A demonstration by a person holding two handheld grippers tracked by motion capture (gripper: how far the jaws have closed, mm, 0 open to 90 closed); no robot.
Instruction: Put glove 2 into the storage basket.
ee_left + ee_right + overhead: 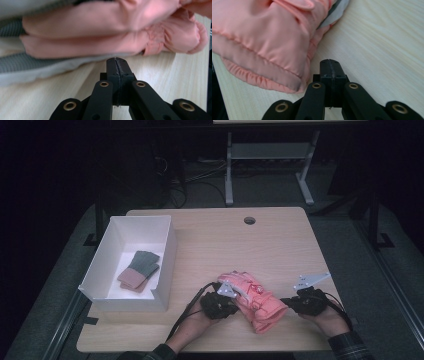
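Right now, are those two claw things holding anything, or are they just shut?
Left gripper: shut, holding nothing, its tips just short of the pink gloves.
Right gripper: shut, holding nothing, beside the gloves on the table.

black left tongs [117, 61] and right tongs [329, 62] with brass-ringed screws, black cables, grey three-cornered plates, plaid sleeves.

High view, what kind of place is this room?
Probably a lab or office workspace: a wooden desk with a cable hole, cables on the carpet, and another desk's metal legs behind.
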